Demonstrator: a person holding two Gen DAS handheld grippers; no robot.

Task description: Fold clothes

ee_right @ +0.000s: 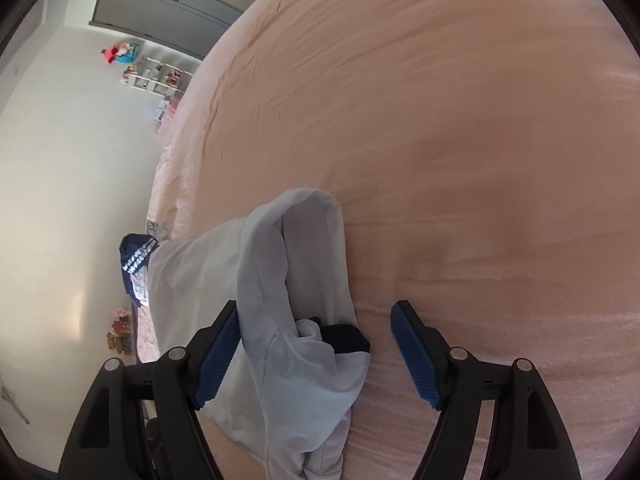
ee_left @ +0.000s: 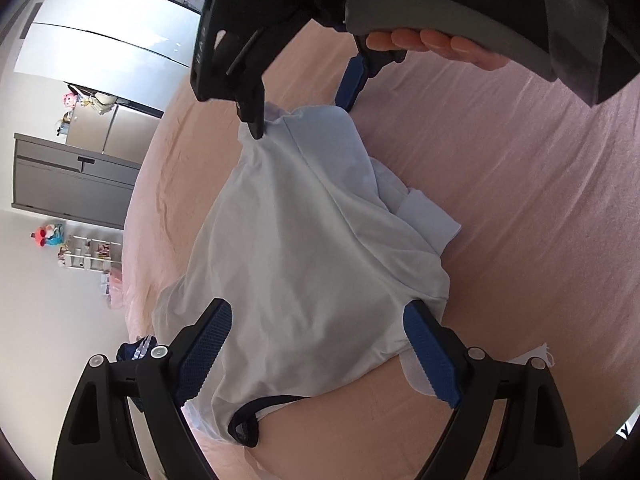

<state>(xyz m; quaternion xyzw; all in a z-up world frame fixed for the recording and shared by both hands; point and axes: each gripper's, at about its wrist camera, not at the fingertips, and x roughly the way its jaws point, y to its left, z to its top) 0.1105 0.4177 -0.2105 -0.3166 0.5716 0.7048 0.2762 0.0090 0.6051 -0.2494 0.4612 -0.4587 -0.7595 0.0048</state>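
While wide open, each hand-held gripper (ee_left: 316,354) (ee_right: 316,354) straddles (ungripped) shirt (ee_left: 304,240).

Both wrist views close above pink bed (ee_left: 520,200), angled down; both share white garment (ee_left: 304,248), grey cabinet (ee_right: 160,12).

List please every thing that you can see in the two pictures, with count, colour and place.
shirt: one, pale blue-white with dark trim, crumpled on the bed, between both grippers' fingers.
dark garment: one, navy with white stripes, at the bed's edge beyond the shirt.
bed sheet: one, pink, under everything.
cabinet: one, grey, by the wall.
shelf: one, white, holds small items, beside the bed.
toy: one, red and blue, near the cabinet.
left gripper: black, blue pads, open.
right gripper: same, open.
hand: one, holds the right gripper's handle.
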